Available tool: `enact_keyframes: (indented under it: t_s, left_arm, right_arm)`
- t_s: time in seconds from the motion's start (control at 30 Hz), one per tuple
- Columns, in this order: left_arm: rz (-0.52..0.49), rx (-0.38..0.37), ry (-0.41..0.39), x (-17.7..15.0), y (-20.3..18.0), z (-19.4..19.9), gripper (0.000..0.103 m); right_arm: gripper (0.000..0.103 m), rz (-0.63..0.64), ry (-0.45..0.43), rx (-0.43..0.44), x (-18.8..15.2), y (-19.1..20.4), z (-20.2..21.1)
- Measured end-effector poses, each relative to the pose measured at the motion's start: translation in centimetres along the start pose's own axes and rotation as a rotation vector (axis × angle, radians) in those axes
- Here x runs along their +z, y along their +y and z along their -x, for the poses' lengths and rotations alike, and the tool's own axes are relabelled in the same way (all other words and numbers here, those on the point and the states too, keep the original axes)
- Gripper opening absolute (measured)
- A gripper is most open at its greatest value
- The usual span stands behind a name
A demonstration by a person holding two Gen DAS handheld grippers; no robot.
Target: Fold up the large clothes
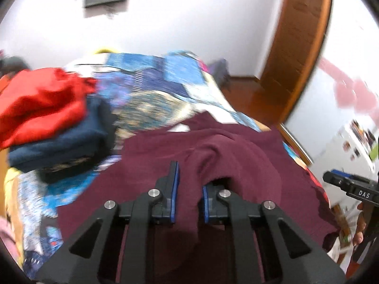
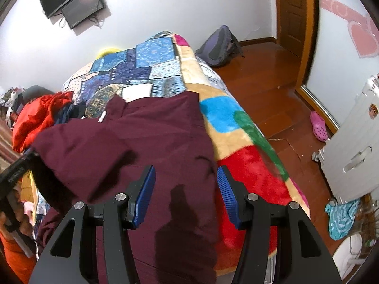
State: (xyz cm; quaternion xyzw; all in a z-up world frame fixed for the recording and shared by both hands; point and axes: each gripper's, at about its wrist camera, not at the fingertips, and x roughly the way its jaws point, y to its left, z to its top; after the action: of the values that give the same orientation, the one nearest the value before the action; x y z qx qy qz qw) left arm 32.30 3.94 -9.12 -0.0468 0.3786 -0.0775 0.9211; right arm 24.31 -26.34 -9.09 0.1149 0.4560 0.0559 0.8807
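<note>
A large dark maroon garment of soft fabric lies spread on the near part of the bed, over a fleece blanket with blue, green and red blocks. One fold of this garment rises up between the fingers of the left gripper. The blue pads stand narrow and the cloth fills the gap between them, so the gripper holds a bunch of the maroon fabric, which drapes over the right-hand finger. The left wrist picture is blurred.

The right gripper hangs above the right edge of the same garment. Its ribbed blue pads stand about half apart with nothing pinched; the cloth lies below them, and the hem runs under the gap, near the right-hand finger.

Beyond the garment lies a patchwork quilt in blue and cream. At the left side is a pile of clothes with a crumpled red piece on a folded navy piece. On the wooden floor a grey-purple backpack leans at the wall, and a pink clog lies near a white drawer cabinet.
</note>
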Motion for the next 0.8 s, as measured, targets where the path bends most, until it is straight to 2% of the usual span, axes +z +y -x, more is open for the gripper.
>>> enact_keyframes:
  t_s: [0.1, 0.2, 0.3, 0.4, 0.5, 0.63, 0.7, 0.8]
  left_arm:
    - [0.09, 0.066, -0.043, -0.6, 4.9, 3.0, 0.015]
    - [0.161, 0.116, -0.052, -1.8, 8.9, 4.7, 0.015]
    - [0.227, 0.157, -0.031, -4.0, 12.5, 5.6, 0.015]
    - [0.272, 0.164, 0.028, -6.7, 15.2, 5.0, 0.015]
    - [0.301, 0.175, 0.113, -9.1, 16.5, 3.2, 0.023]
    - [0.33, 0.171, 0.222, -11.7, 17.7, 0.8, 0.027]
    - [0.334, 0.168, 0.244, -12.2, 17.8, 0.5, 0.028]
    - [0.314, 0.178, 0.224, -11.9, 17.6, 1.2, 0.031]
  right_arm:
    - [0.05, 0.025, 0.002, 0.013, 0.2, 1.5, -0.5]
    - [0.05, 0.048, 0.014, 0.029, 0.2, 3.0, -1.3]
    - [0.05, 0.068, 0.033, 0.046, 0.0, 4.4, -2.1]
    - [0.05, 0.081, 0.053, 0.051, -0.3, 5.5, -3.0]
    - [0.05, 0.091, 0.086, 0.046, -0.9, 6.4, -4.1]
    - [0.05, 0.115, 0.137, 0.006, -1.5, 6.9, -5.7]
    - [0.05, 0.129, 0.159, -0.015, -1.8, 7.0, -6.3]
    - [0.052, 0.134, 0.152, -0.021, -2.0, 7.0, -6.2]
